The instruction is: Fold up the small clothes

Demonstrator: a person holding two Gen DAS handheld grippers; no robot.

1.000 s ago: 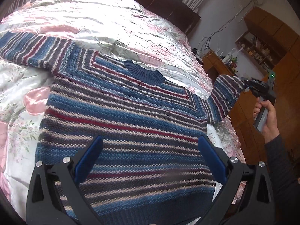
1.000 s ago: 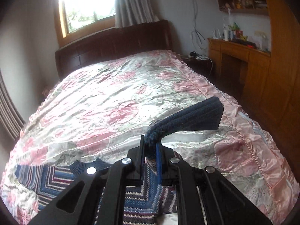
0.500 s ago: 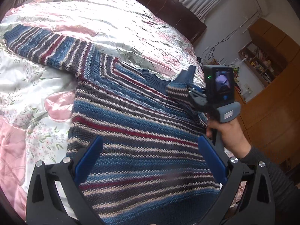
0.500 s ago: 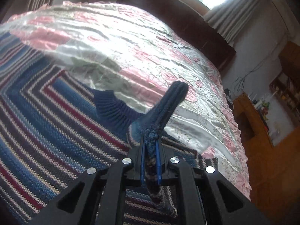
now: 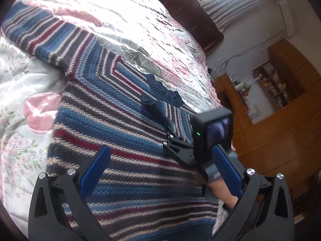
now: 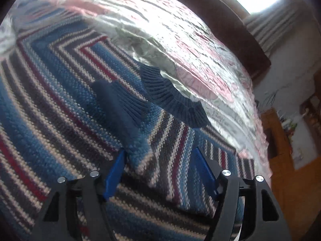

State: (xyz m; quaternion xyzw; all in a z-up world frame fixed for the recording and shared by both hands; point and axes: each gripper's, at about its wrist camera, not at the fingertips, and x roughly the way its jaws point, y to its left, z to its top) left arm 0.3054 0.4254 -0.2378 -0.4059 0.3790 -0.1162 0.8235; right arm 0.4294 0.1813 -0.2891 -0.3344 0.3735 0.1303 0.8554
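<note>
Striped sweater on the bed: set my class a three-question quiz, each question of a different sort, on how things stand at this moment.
1. True or false: the right gripper is clamped shut on the sleeve.
2. Multiple choice: where does the folded sleeve's dark cuff lie? A) hanging off the bed B) on the sweater's chest, beside the collar C) between the left gripper's fingers
3. Short answer: what is the left gripper holding?

Key
1. False: its jaws stand apart, with the sleeve lying loose between them.
2. B
3. Nothing: it is open above the striped sweater, whose other sleeve lies spread out on the bedspread.
</note>
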